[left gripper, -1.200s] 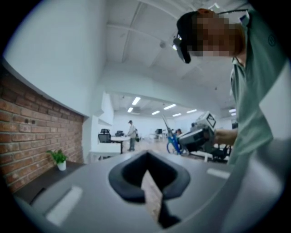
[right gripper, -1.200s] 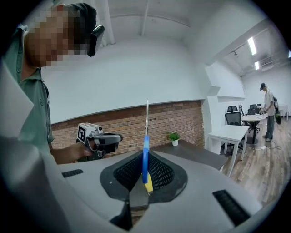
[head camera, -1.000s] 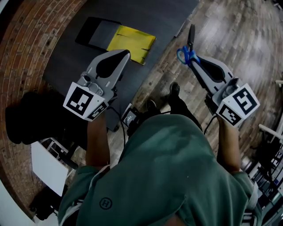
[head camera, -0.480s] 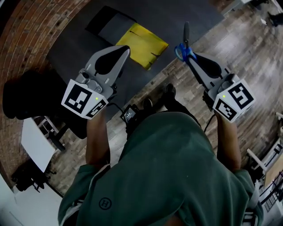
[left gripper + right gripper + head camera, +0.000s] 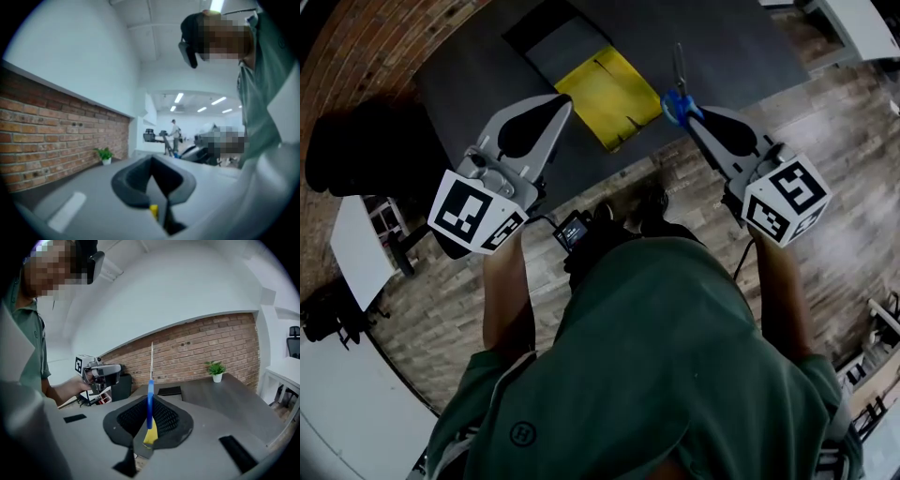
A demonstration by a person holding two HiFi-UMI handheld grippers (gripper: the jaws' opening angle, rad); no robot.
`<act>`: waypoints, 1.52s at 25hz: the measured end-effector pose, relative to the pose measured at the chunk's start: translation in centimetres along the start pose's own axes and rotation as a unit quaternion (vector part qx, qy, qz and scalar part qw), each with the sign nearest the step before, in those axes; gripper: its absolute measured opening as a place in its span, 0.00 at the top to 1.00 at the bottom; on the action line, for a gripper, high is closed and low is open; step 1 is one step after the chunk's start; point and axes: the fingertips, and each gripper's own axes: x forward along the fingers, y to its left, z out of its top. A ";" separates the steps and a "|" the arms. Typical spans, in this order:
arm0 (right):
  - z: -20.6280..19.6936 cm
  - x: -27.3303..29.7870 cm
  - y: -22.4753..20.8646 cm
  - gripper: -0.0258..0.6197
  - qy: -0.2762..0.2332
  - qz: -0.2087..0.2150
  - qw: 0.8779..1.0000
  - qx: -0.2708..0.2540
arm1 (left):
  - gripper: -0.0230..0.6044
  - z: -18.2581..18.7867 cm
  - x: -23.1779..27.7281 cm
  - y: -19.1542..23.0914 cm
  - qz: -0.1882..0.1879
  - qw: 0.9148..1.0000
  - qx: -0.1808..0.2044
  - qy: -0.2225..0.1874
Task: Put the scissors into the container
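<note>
Head view: the person is standing over a dark table (image 5: 741,47) with a gripper in each hand. The right gripper (image 5: 687,111) is clamping the scissors (image 5: 677,98) by their blue handle, blades sticking out past the jaws and hanging above the table, just beside the yellow container (image 5: 609,94) and not in it. The left gripper (image 5: 563,101) is hovering on the container's other side.

Left gripper view: the left gripper (image 5: 151,159) is showing its pads pressed together, nothing between them.

Right gripper view: the right gripper (image 5: 149,401) is pinching the scissors (image 5: 150,385) narrowly on edge, the blade pointing up against the brick wall (image 5: 197,345). A potted plant (image 5: 216,369) is sitting on the far tabletop.
</note>
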 end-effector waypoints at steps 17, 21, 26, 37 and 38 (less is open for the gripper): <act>-4.0 9.7 -1.8 0.92 0.084 0.039 0.996 -0.018 | 0.96 -3.4 -3.4 4.2 0.070 0.996 -0.046 0.010; -5.5 12.9 -2.4 0.92 0.114 0.034 0.992 -0.031 | 0.96 -4.6 -4.1 5.5 0.073 0.995 -0.063 0.009; -8.5 16.0 -3.3 0.91 0.157 0.026 0.986 -0.046 | 0.96 -5.9 -4.6 6.3 0.076 0.994 -0.078 0.010; -15.8 20.4 -5.7 0.91 0.259 0.007 0.961 -0.100 | 0.96 -8.9 -5.4 7.2 0.086 0.990 -0.107 0.017; -16.3 20.6 -5.9 0.91 0.267 0.005 0.958 -0.104 | 0.96 -9.2 -5.4 7.2 0.087 0.990 -0.109 0.017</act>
